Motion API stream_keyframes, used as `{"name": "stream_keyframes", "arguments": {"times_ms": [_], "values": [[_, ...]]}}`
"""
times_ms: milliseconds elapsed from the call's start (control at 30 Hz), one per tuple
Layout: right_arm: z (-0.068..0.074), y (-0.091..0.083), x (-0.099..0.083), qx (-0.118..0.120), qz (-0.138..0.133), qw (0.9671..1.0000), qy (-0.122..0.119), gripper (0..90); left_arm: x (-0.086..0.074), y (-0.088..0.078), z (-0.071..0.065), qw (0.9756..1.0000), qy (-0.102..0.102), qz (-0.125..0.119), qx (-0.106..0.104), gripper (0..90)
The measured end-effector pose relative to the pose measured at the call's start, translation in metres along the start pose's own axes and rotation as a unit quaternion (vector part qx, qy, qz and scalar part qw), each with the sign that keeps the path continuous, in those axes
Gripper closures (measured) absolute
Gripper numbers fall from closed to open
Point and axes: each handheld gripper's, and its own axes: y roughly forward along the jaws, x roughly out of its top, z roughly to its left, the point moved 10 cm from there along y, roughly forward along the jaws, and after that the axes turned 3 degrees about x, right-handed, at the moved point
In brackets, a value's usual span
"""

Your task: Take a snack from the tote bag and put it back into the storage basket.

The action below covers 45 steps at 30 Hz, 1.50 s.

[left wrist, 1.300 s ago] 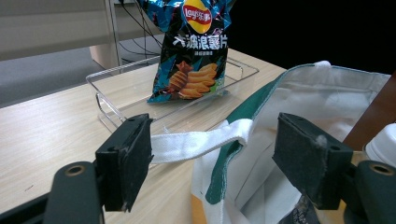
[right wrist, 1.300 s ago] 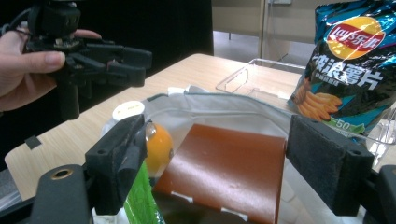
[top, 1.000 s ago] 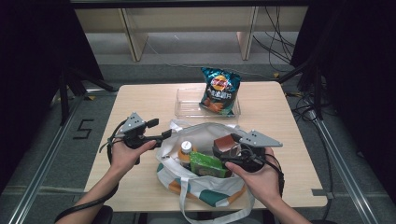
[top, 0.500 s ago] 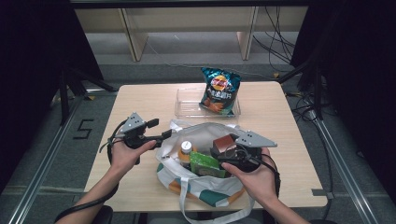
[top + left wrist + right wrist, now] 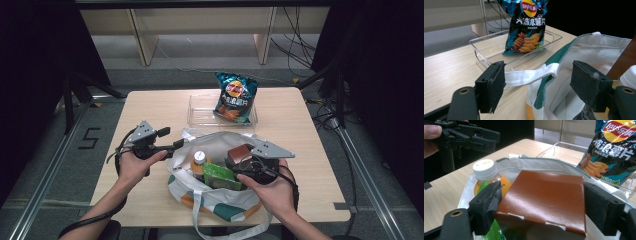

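A white and green tote bag [image 5: 220, 204] lies open at the table's near middle. Inside it stand an orange drink bottle [image 5: 199, 159] with a white cap and a green packet [image 5: 220, 176]. My right gripper [image 5: 243, 160] is shut on a brown box [image 5: 239, 150] just over the bag's mouth; in the right gripper view the box [image 5: 544, 190] sits between both pads. My left gripper [image 5: 171, 139] is open at the bag's left rim. In the left gripper view the white strap [image 5: 529, 75] runs between its jaws, against one pad.
A clear plastic tray [image 5: 200, 107] stands at the table's far middle with a dark bag of crisps [image 5: 234, 97] upright in it. Bare wooden table [image 5: 305, 135] lies to the right of the bag. The floor drops away on all sides.
My right gripper has shifted slightly left with the brown box in it. The left gripper has stayed almost still at the bag's rim.
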Motion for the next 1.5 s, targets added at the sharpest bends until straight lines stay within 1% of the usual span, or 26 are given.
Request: {"name": "stream_keyframes", "arguments": {"times_ms": [33, 100, 167, 200, 233, 300, 333, 400, 467, 533, 600, 667, 700, 767, 800, 867, 900, 967, 1067, 1100, 1133, 1167, 1367, 1400, 1433, 1500], "values": [[0.001, 0.000, -0.002, 0.002, 0.006, 1.0000, 0.007, 22.7, 0.000, 0.000, 0.000, 1.0000, 0.000, 0.000, 0.000, 26.7], [-0.001, -0.001, -0.003, -0.003, 0.010, 0.9999, 0.002, 24.5, 0.000, 0.000, 0.000, 1.0000, 0.000, 0.000, 0.000, 26.7], [-0.001, -0.001, -0.004, -0.002, 0.005, 0.9999, 0.011, 28.3, 0.000, 0.000, 0.000, 1.0000, 0.002, 0.000, 0.000, 26.7], [-0.001, -0.002, -0.004, -0.003, 0.010, 0.9999, 0.009, 30.5, 0.000, 0.000, 0.000, 1.0000, 0.004, 0.000, 0.000, 26.8], [-0.002, -0.002, -0.003, -0.002, 0.007, 1.0000, -0.005, 32.2, 0.000, 0.000, 0.000, 1.0000, 0.002, 0.001, 0.000, 26.8], [-0.004, -0.003, -0.002, -0.006, 0.001, 1.0000, -0.007, 35.2, 0.000, 0.001, 0.000, 1.0000, 0.002, -0.001, -0.003, 26.8], [-0.002, -0.002, -0.002, 0.001, -0.002, 1.0000, 0.000, 35.8, -0.001, 0.000, 0.000, 1.0000, 0.003, 0.003, 0.001, 26.8], [-0.005, -0.004, -0.003, -0.001, 0.002, 1.0000, -0.008, 36.7, -0.001, 0.001, 0.000, 1.0000, 0.003, 0.002, 0.000, 26.8], [-0.005, -0.004, -0.003, -0.001, 0.002, 1.0000, -0.004, 37.6, -0.001, 0.001, 0.000, 1.0000, 0.002, 0.001, 0.000, 26.8], [-0.006, -0.004, -0.003, 0.000, -0.001, 0.9999, -0.013, 38.1, -0.001, 0.001, 0.000, 1.0000, 0.002, 0.002, 0.000, 26.8], [-0.004, -0.005, -0.003, -0.002, -0.001, 1.0000, -0.003, 38.5, -0.001, 0.001, 0.000, 1.0000, 0.002, 0.002, 0.000, 26.8], [-0.005, -0.005, -0.003, -0.001, -0.005, 1.0000, -0.004, 38.7, -0.001, 0.001, 0.000, 1.0000, 0.002, 0.002, 0.000, 26.8], [-0.005, -0.004, -0.002, 0.003, -0.009, 0.9999, -0.012, 38.9, -0.001, 0.000, 0.000, 1.0000, 0.002, 0.001, 0.000, 26.8], [-0.009, -0.006, -0.001, -0.006, -0.010, 0.9997, -0.021, 39.1, 0.000, 0.001, -0.001, 1.0000, 0.002, -0.001, -0.002, 26.8], [-0.006, -0.005, -0.002, 0.003, -0.009, 0.9999, -0.010, 39.1, -0.001, 0.000, 0.000, 1.0000, 0.003, 0.002, 0.000, 26.8], [-0.010, -0.007, -0.001, -0.009, -0.010, 0.9998, -0.013, 39.2, -0.001, 0.000, 0.000, 1.0000, 0.003, 0.000, -0.002, 26.8], [-0.009, -0.008, -0.001, -0.004, -0.011, 0.9999, -0.011, 39.3, -0.001, 0.000, 0.000, 1.0000, 0.004, 0.002, 0.000, 26.8], [-0.008, -0.010, 0.000, -0.006, -0.011, 0.9999, 0.002, 39.3, -0.001, 0.000, 0.000, 1.0000, 0.002, 0.003, 0.001, 26.8], [-0.012, -0.012, 0.005, -0.010, -0.021, 0.9997, -0.006, 39.4, 0.000, 0.000, 0.000, 1.0000, 0.002, 0.001, 0.001, 26.8], [-0.011, -0.012, 0.007, -0.009, -0.030, 0.9995, -0.001, 39.4, 0.000, 0.000, 0.000, 1.0000, 0.003, 0.001, 0.000, 26.8], [-0.015, -0.014, 0.010, -0.020, -0.033, 0.9991, -0.016, 39.4, 0.000, 0.000, 0.000, 1.0000, 0.002, 0.001, 0.000, 26.8], [-0.013, -0.015, 0.012, -0.014, -0.033, 0.9994, 0.001, 39.4, 0.000, 0.000, 0.000, 1.0000, 0.002, 0.000, 0.001, 26.8], [-0.018, -0.024, 0.025, -0.034, -0.044, 0.9984, 0.000, 39.4, 0.000, -0.001, 0.001, 1.0000, 0.002, -0.001, 0.002, 26.9], [-0.021, -0.025, 0.029, -0.034, -0.050, 0.9981, -0.011, 39.4, 0.000, -0.001, 0.001, 1.0000, 0.002, -0.001, 0.002, 26.9], [-0.020, -0.026, 0.028, -0.032, -0.045, 0.9985, 0.005, 39.4, 0.001, -0.001, 0.001, 1.0000, 0.002, -0.001, 0.002, 26.9], [-0.022, -0.027, 0.031, -0.032, -0.050, 0.9982, 0.003, 39.4, 0.001, -0.001, 0.001, 1.0000, 0.000, -0.002, 0.003, 26.8]]}}
